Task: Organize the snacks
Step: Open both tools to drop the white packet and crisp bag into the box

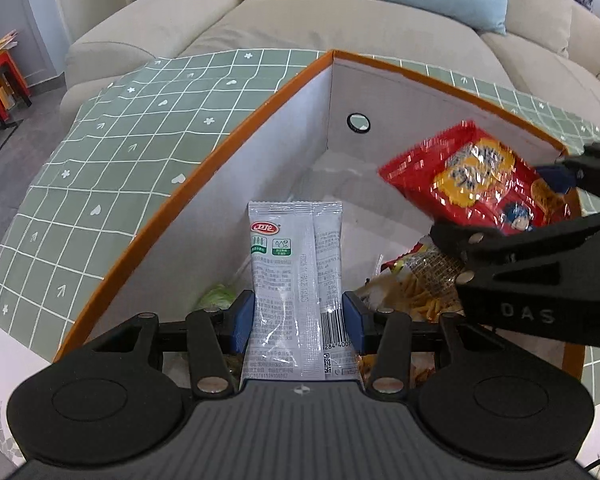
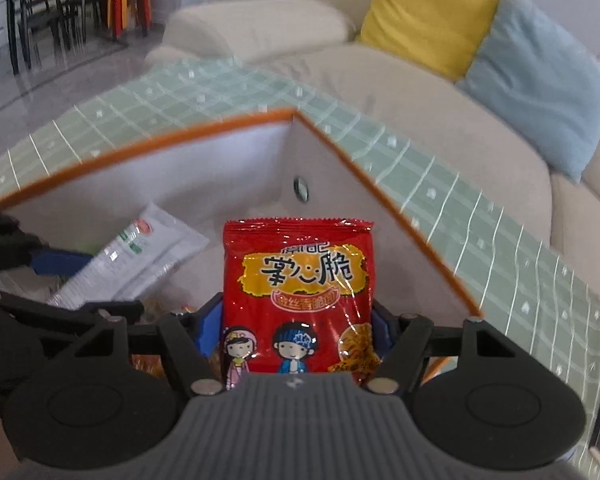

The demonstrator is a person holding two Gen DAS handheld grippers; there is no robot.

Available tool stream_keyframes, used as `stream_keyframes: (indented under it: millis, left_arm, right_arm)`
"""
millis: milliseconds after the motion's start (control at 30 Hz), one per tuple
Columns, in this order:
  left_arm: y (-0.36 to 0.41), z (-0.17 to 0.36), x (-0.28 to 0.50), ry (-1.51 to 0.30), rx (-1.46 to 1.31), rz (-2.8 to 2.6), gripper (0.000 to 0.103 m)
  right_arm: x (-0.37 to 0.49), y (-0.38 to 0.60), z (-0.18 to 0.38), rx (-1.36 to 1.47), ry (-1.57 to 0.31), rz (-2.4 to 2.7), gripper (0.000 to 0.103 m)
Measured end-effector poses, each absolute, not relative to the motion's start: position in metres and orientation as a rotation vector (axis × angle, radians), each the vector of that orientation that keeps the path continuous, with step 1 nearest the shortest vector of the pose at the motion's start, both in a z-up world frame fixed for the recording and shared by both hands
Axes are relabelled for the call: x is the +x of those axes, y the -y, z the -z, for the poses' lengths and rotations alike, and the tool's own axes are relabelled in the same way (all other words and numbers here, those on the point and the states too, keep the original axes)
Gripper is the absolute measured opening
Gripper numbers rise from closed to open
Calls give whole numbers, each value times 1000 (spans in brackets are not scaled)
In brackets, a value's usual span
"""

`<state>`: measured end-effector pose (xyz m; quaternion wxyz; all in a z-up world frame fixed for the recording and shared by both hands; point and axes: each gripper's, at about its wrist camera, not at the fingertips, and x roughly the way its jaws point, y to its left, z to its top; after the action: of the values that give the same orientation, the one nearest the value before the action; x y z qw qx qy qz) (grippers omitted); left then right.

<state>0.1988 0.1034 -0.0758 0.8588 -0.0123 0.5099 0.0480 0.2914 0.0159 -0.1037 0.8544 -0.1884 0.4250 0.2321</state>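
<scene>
My left gripper (image 1: 299, 312) is shut on a grey snack packet (image 1: 296, 276) and holds it upright over the orange-rimmed box (image 1: 260, 152). My right gripper (image 2: 298, 326) is shut on a red snack bag (image 2: 300, 284) and holds it over the same box (image 2: 340, 184). In the left wrist view the right gripper (image 1: 556, 204) comes in from the right with the red bag (image 1: 472, 176). In the right wrist view the grey packet (image 2: 128, 260) and the left gripper's blue pad (image 2: 56, 262) show at the left. Several snack packs (image 1: 416, 280) lie on the box floor.
The box stands on a table with a green checked cloth (image 1: 112, 152). A beige sofa (image 1: 340, 20) with a yellow cushion (image 2: 428, 12) and a light blue cushion (image 2: 540, 76) lies behind. Red stools (image 2: 128, 4) and dark chairs stand far left.
</scene>
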Motion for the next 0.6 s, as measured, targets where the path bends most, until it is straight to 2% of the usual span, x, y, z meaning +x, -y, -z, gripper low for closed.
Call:
stream_keyframes:
  millis: [267, 400, 467, 600]
  left_arm:
    - [-101, 80, 205, -1104, 14, -96, 56]
    - [-102, 78, 202, -1084, 7, -100, 63]
    - [-100, 76, 199, -1062, 20, -116, 72]
    - [-102, 72, 194, -1039, 9, -128, 77]
  right_arm:
    - [299, -13, 114, -363, -937, -471, 69]
    - [297, -9, 110, -312, -936, -471, 69]
    - [296, -8, 107, -296, -937, -471, 71]
    - [293, -7, 102, -274, -932, -461, 74]
